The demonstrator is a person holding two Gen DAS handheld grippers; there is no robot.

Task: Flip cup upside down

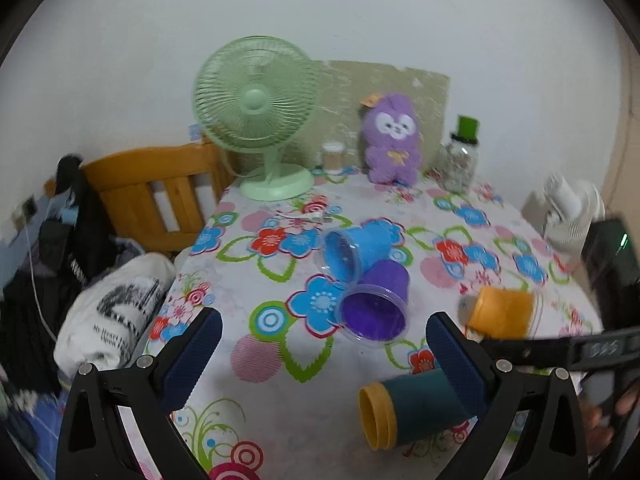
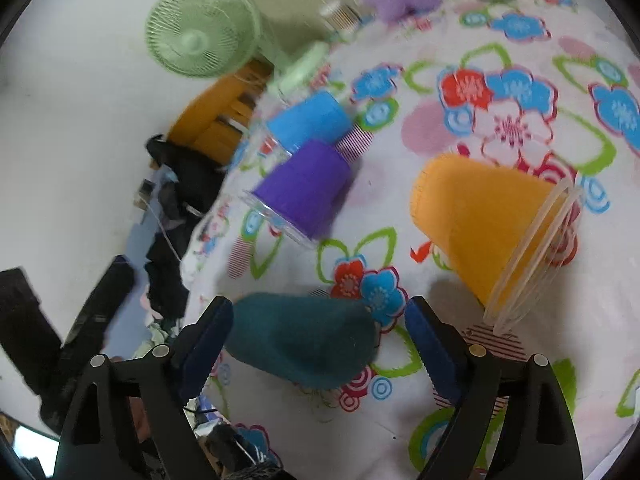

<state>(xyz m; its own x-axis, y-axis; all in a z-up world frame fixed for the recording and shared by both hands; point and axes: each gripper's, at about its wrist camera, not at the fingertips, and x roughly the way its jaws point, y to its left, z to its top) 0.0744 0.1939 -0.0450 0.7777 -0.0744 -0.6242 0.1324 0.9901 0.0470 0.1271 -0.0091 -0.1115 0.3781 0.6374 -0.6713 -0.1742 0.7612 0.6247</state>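
Observation:
Several cups lie on their sides on the floral tablecloth. A dark teal cup with a yellow rim (image 1: 404,410) lies near the front, partly behind my left gripper's right finger. It also shows in the right wrist view (image 2: 304,338), between my right gripper's fingers. An orange cup (image 1: 502,312) (image 2: 492,224) lies tilted to the right. A purple cup (image 1: 378,304) (image 2: 306,188) and a blue cup (image 1: 358,250) (image 2: 308,120) lie touching mid-table. My left gripper (image 1: 324,354) is open and empty. My right gripper (image 2: 320,340) is open around the teal cup's closed end.
A green desk fan (image 1: 256,112), a purple plush toy (image 1: 392,140), a small jar (image 1: 333,155) and a glass jar with a green hat lid (image 1: 460,156) stand along the back. A wooden headboard (image 1: 160,192) and bags lie left of the table edge.

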